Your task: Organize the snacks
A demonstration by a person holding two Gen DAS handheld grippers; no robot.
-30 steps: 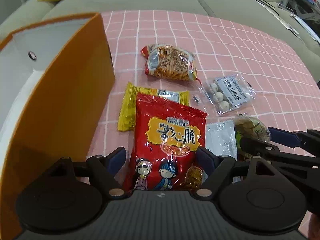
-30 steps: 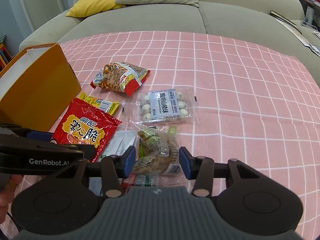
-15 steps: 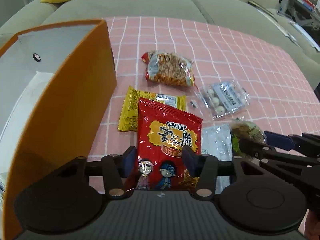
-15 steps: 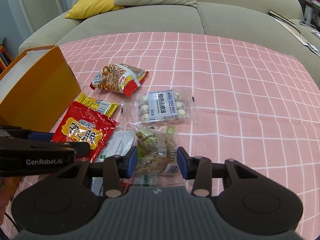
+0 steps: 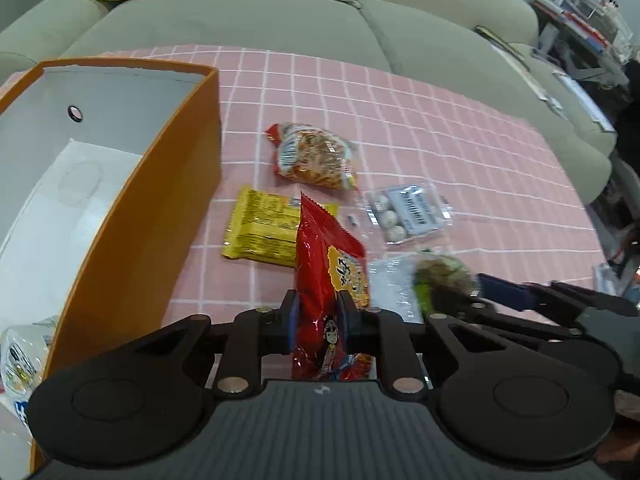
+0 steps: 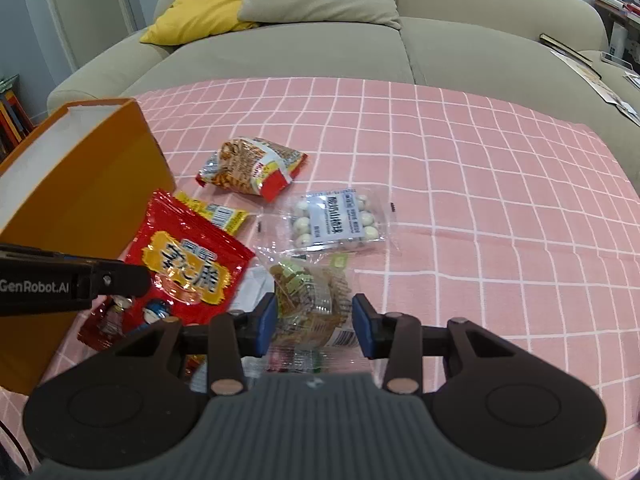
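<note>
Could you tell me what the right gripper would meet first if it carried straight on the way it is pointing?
Most likely the clear snack bag already between the right gripper fingers, then the pink checked cloth under it; beyond that, probably the packet of white balls, though depth is uncertain.

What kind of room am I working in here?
Most likely a home living room. A grey-green sofa with a yellow cushion sits right behind the table, which wears a pink checked tablecloth. A door shows at the far left and cluttered shelves to the right.
</note>
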